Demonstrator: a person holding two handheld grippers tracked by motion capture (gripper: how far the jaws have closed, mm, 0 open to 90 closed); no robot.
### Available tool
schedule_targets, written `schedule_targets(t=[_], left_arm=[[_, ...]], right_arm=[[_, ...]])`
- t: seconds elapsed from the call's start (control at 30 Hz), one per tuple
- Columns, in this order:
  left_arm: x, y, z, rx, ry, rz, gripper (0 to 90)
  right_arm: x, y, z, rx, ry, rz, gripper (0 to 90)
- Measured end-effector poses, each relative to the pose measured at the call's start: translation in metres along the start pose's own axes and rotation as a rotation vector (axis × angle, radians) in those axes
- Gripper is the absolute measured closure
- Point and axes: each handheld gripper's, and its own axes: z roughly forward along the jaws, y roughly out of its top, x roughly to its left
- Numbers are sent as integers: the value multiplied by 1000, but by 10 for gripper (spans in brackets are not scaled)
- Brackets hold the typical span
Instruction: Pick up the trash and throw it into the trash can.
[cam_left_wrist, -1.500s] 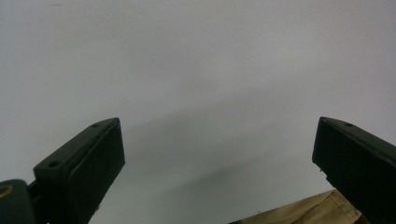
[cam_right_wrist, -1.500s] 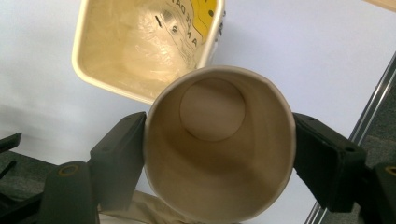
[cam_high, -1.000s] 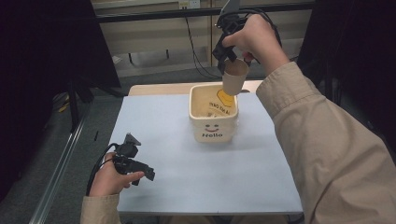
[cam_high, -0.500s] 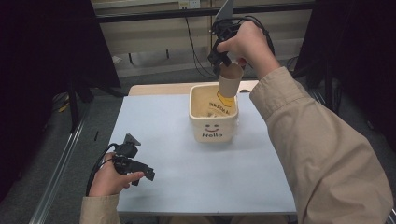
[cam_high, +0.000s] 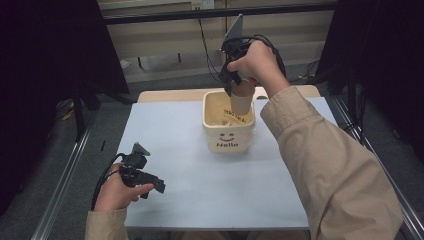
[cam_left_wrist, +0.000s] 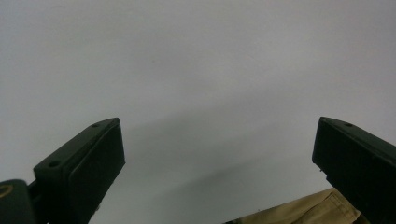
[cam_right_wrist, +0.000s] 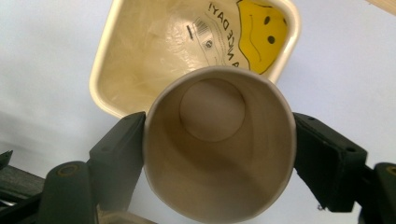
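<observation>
Now my right claw (cam_right_wrist: 219, 154) pinches the light, thin-walled beige paper cup (cam_right_wrist: 219, 144) by its sides above the cream square tub (cam_right_wrist: 140, 60); harder squeezing would crush it. My left claw (cam_left_wrist: 219, 163) gapes, empty.

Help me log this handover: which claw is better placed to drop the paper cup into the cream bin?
Right. The right claw already grips the paper cup above the cream bin; the left claw is open, low at the table's near left.

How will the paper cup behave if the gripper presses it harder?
The paper cup, held in the right hand-held gripper, probably dents easily: its rim already looks slightly oval between the jaws. It looks empty, so it is likely light.
</observation>
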Motion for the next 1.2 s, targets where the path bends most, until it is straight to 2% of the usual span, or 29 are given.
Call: schedule_targets(t=[0.17, 0.3, 0.37, 0.7, 0.83, 0.87, 1.03, 1.2], left_arm=[[1, 0, -1, 3, 3, 11, 22], [-1, 0, 0, -12, 3, -4, 22], [0, 0, 0, -8, 11, 10, 22], [-1, 0, 1, -9, 3, -1, 22], [-1, 0, 0, -9, 10, 5, 22], [-1, 0, 0, -9, 10, 5, 22], [-1, 0, 1, -11, 6, -2, 22], [-2, 0, 1, -2, -1, -2, 22]], right_arm=[[1, 0, 11, 11, 7, -1, 225], [1, 1, 20, 23, 7, 2, 224], [1, 1, 20, 22, 4, 0, 222], [-1, 1, 19, 0, 5, -9, 191], [-2, 2, 17, -23, 20, -4, 135], [-2, 2, 16, -24, 22, 8, 132], [-4, 1, 13, -27, 26, -7, 132], [-7, -2, 4, -25, 19, 1, 133]])
